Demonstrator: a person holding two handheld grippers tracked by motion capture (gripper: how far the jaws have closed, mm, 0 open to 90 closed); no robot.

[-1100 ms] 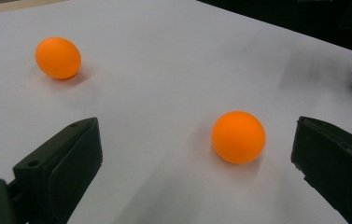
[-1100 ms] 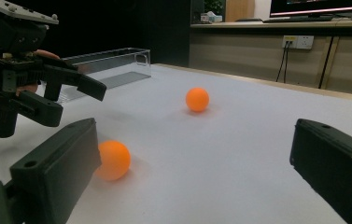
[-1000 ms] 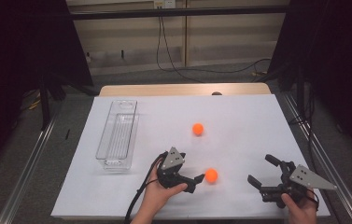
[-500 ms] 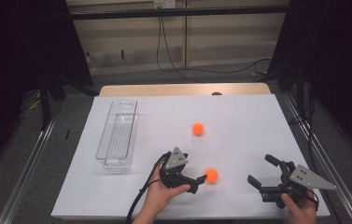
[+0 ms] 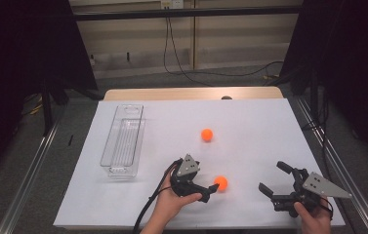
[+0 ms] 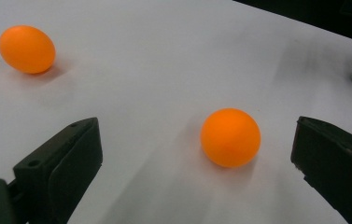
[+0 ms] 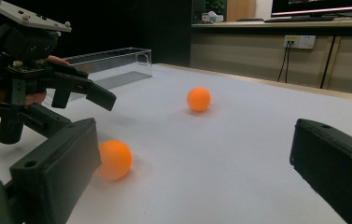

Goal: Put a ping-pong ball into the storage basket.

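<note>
Left gripper view: smooth round orange ball point(image 6: 230, 137).

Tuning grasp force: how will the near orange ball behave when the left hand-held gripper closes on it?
The near orange ball is round and smooth on the flat white table, so it probably rolls off if nudged off-centre. It looks like a light, hollow ball: likely to squirt out of the open left hand-held gripper under hard, uneven squeezing.

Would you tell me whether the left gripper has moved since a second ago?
Yes: the left gripper has crept slightly toward the near ball, away from the clear bin.
</note>
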